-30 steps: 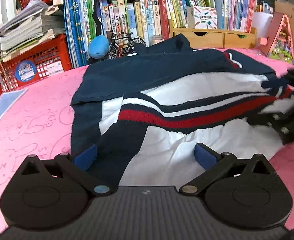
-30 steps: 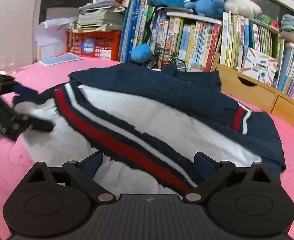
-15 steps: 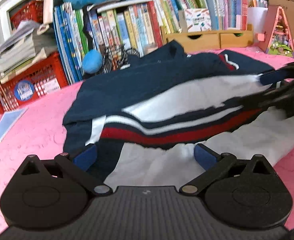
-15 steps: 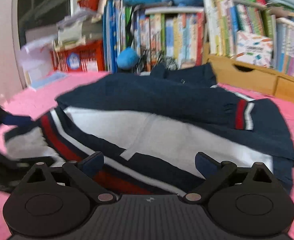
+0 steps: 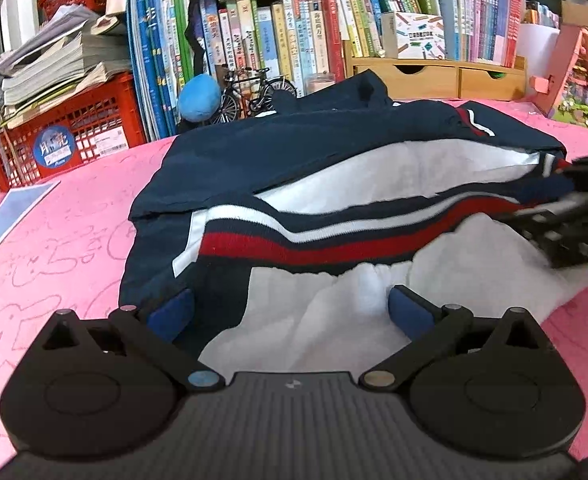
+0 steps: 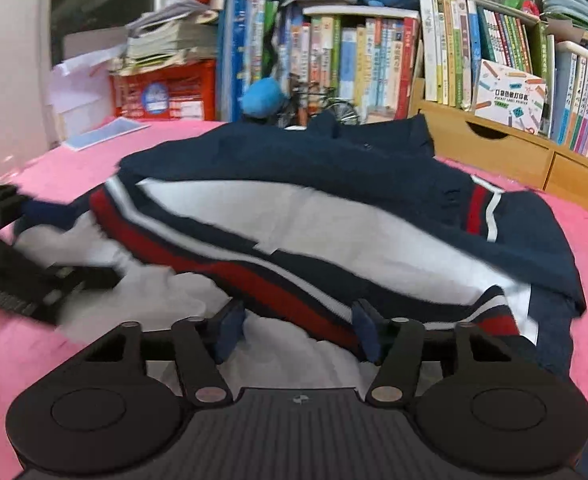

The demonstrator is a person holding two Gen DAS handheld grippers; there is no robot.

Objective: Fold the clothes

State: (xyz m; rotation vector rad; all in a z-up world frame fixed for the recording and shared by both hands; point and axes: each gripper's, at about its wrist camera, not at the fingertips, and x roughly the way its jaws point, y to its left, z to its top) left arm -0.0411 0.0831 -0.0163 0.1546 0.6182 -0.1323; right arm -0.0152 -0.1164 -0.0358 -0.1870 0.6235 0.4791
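Garment (image 5: pixel 277 168): navy jacket with white panels and a red-and-white stripe band, lying half-folded on the pink counter (image 5: pixel 53 240). It fills the centre of both wrist views, and the near hem runs toward 6 o'clock.

Left claw (image 5: pixel 289 308): released, its blue pads spread wide over the white lining at the near hem. No cloth is pinched. My reading is that it is positioned there to take the hem corner on its side.

Right claw (image 6: pixel 294 332): its jaws have just been closing, with the striped hem and white lining between them. The pads do not yet visibly press on the cloth, so I log it as not yet grasping.

The two claws sit at opposite ends of the same hem. Judgement: this spacing keeps the edge taut and straight for carrying it toward the collar at 12 o'clock.

Bookshelf (image 6: pixel 374 60) behind the garment, well apart from it.
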